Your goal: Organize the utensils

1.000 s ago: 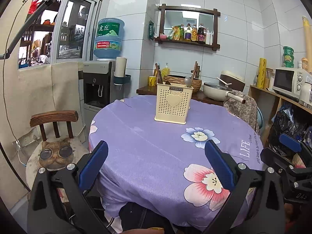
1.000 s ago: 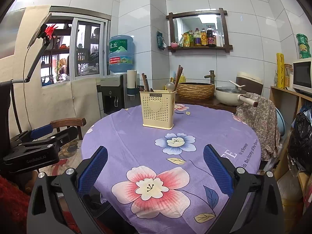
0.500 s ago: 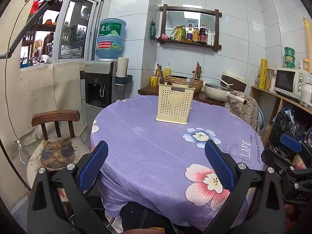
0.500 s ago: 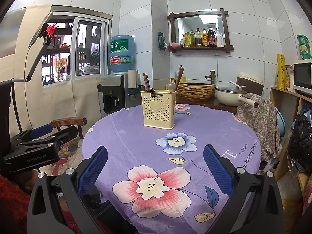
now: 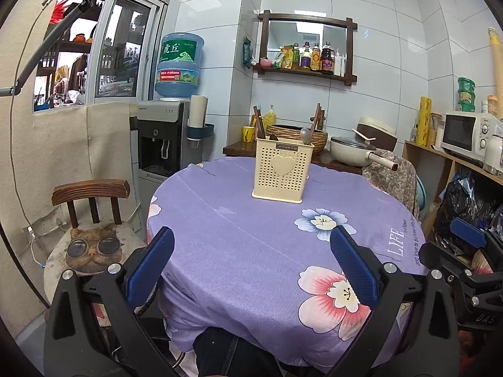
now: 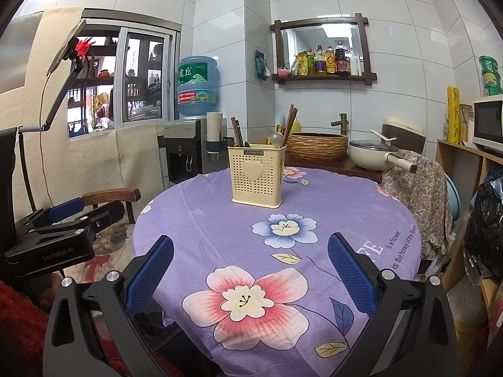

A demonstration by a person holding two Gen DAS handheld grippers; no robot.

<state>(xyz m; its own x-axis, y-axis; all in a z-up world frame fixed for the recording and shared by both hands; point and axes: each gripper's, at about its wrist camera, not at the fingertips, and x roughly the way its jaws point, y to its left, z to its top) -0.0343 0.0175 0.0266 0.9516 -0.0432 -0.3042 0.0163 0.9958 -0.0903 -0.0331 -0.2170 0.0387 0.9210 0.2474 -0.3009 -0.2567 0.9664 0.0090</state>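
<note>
You hold both grippers low at the near edge of the round table [image 6: 361, 220], each with its jaws spread wide and nothing between the blue pads. Your left gripper [image 5: 251, 264] points across the purple flowered cloth; your right gripper [image 6: 250, 267] hovers over the big pink flower, a little to the right of the left one.

The cream utensil holder [image 5: 282, 169] stands upright, well ahead of both grippers and slightly right of the left gripper's centre line, slightly left of the right gripper's. Dark chopsticks [image 6: 237, 133] lean out of its left side, more wooden sticks [image 6: 290, 122] rise at its right, and a metal spoon [image 6: 277, 139] shows its bowl above the rim. No loose utensil lies on the cloth between you and the holder.

By the look of it you are at the approach step, with nothing grasped yet. Whether the job is sorting what sits in the holder or fetching something from elsewhere, the frames do not tell. If you go for the holder's contents, carry one gripper forward and up over the rim, line its pads either side of a single handle, and close gently; the sticks stand close together, so pick the outermost one to avoid dragging its neighbours or tipping the light holder
</note>
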